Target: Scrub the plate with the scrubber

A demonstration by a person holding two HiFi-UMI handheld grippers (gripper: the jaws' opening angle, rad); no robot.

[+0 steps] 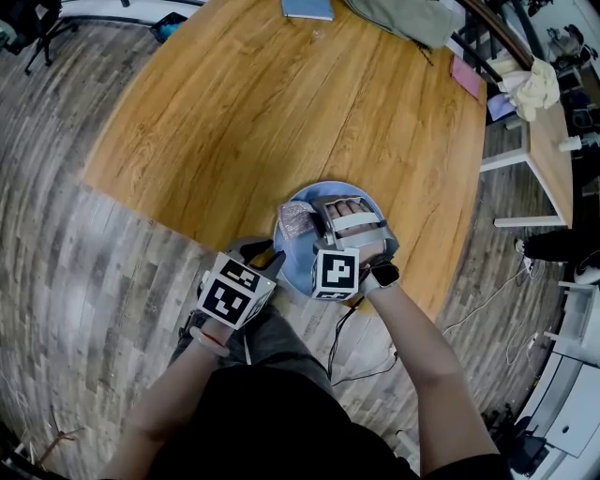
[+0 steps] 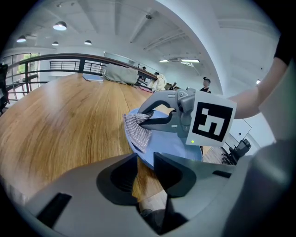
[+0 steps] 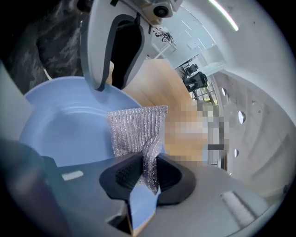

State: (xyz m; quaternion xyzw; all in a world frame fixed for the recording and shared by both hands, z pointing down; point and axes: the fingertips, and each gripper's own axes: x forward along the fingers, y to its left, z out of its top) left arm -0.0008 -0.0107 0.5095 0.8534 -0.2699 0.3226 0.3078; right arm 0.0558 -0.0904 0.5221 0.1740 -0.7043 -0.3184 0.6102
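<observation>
A light blue plate (image 1: pixel 337 187) lies at the near edge of the round wooden table (image 1: pixel 281 103). My left gripper (image 1: pixel 272 259) comes in from the near side, jaws closed on the plate's near rim (image 2: pixel 144 156). In the right gripper view its grey fingers (image 3: pixel 99 69) meet the plate's (image 3: pixel 64 125) far edge. My right gripper (image 1: pixel 314 221) is shut on a silver mesh scrubber (image 1: pixel 297 220). The scrubber (image 3: pixel 136 129) hangs from the jaws of the right gripper (image 3: pixel 147 169) over the plate's edge. In the left gripper view the scrubber (image 2: pixel 138 129) rests on the plate's left rim.
A blue notebook (image 1: pixel 307 7) and a grey-green bag (image 1: pixel 403 19) lie at the table's far side. A white side table (image 1: pixel 548 141) stands to the right. Cables (image 1: pixel 375 361) trail over the floor by my legs. People stand far off in the hall (image 2: pixel 206 85).
</observation>
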